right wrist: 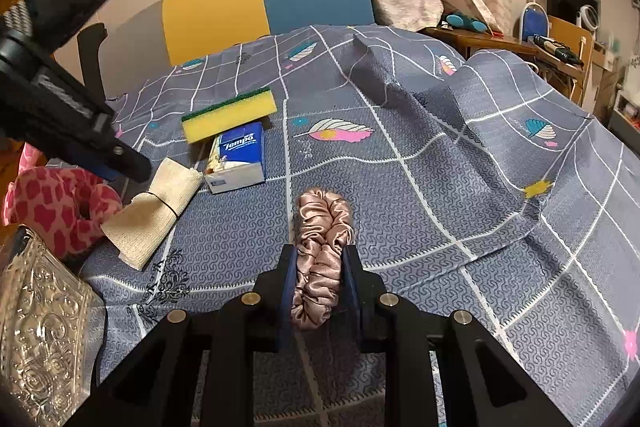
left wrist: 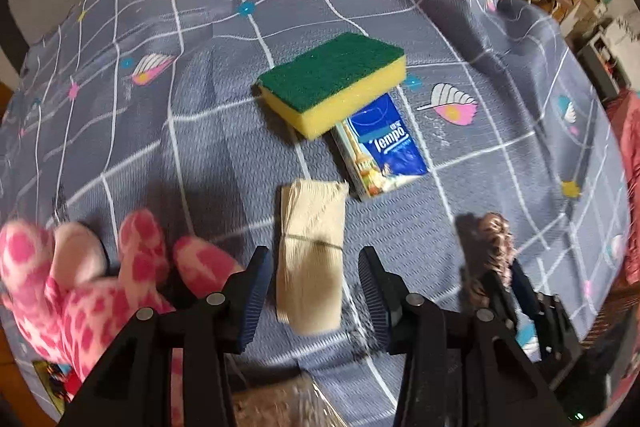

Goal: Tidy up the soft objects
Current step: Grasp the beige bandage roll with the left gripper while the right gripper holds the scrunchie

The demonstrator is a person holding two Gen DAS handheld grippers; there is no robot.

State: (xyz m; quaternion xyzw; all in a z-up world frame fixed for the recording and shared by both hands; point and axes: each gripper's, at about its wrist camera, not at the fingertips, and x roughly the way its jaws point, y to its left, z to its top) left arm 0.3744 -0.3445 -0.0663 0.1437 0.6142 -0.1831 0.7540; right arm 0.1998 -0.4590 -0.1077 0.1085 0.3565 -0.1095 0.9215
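Directly ahead of my left gripper (left wrist: 316, 291), the folded cloth (left wrist: 314, 251) lies lengthwise between spread fingers.

Its long axis runs along my line of reach on the grey patterned bedspread (left wrist: 192, 131), a thin band around its middle, so the left is nearest and closing in place should catch its sides; whether the pads touch it I cannot tell. My right gripper (right wrist: 320, 287) is clamped on the satin scrunchie (right wrist: 322, 243), low over the bedspread. Beyond the cloth sit the tissue pack (left wrist: 384, 147) and sponge (left wrist: 332, 87).
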